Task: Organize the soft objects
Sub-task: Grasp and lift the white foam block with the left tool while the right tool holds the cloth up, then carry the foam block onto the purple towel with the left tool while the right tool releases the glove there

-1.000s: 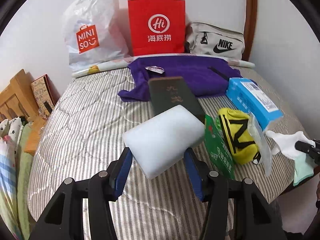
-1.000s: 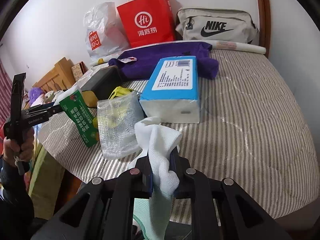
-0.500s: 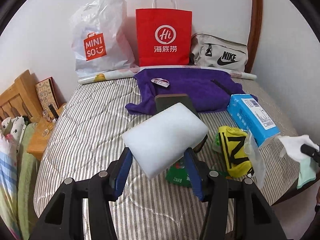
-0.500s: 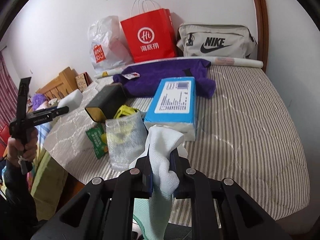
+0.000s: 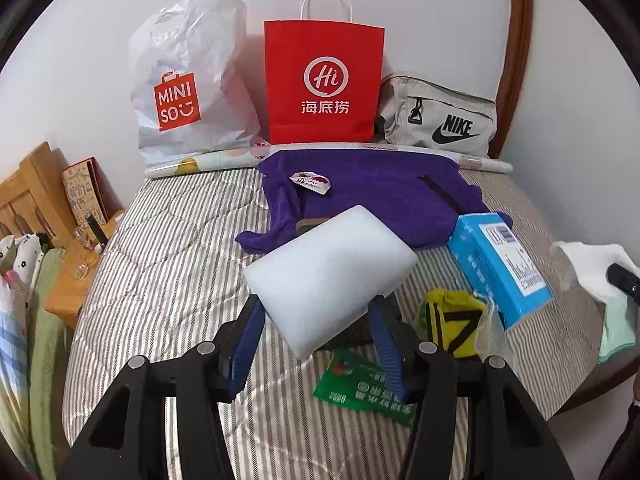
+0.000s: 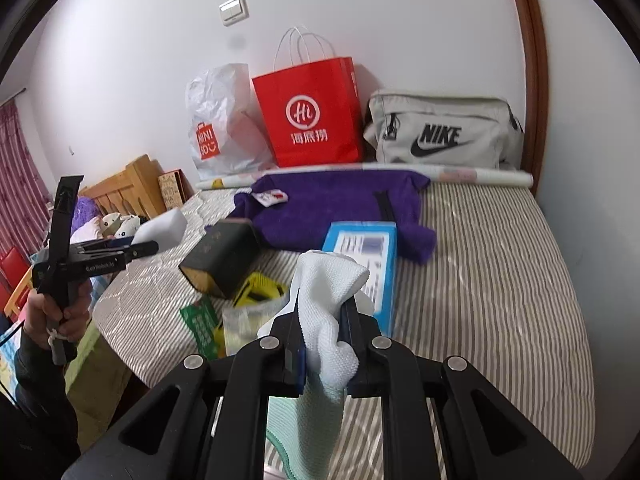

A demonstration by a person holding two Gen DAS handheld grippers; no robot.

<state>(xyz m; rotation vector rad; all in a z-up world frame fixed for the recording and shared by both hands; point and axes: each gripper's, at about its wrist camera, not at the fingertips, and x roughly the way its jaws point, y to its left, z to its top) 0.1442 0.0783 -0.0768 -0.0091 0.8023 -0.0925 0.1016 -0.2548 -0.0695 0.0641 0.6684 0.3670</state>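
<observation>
Left wrist view first: the left gripper (image 5: 316,316) has its blue pads clamped on a white foam sponge block (image 5: 332,276), held clear above the striped mattress (image 5: 168,264). The block keeps its square edges under the squeeze, so it reads as light and springy, likely to bulge or pop out if pinched harder. The pads grip its near end; most of it sticks out far ahead of them, so a hold nearer the middle would probably be steadier.

Over on the right wrist view, the right gripper (image 6: 322,328) is closed tight on a white knitted cloth (image 6: 326,292), bunched above the jaws, with a pale green cloth (image 6: 304,424) hanging limp below them. That is floppy stuff: no stiffness at all, it drapes and will trail, though the textured weave looks grippy.

Beneath both, the near edge of the bed is crowded: a yellow-and-black fabric item (image 5: 452,320), a green sachet (image 5: 360,384), a clear plastic bag (image 6: 244,328), a dark box (image 6: 224,256) and a blue tissue pack (image 5: 500,268) to the right. A purple towel (image 5: 380,196) is spread further back, another soft piece, broad and best taken by an edge or corner. Against the far wall stand a white Miniso bag (image 5: 188,88), a red paper bag (image 5: 324,80) and a grey Nike bag (image 5: 440,120).
</observation>
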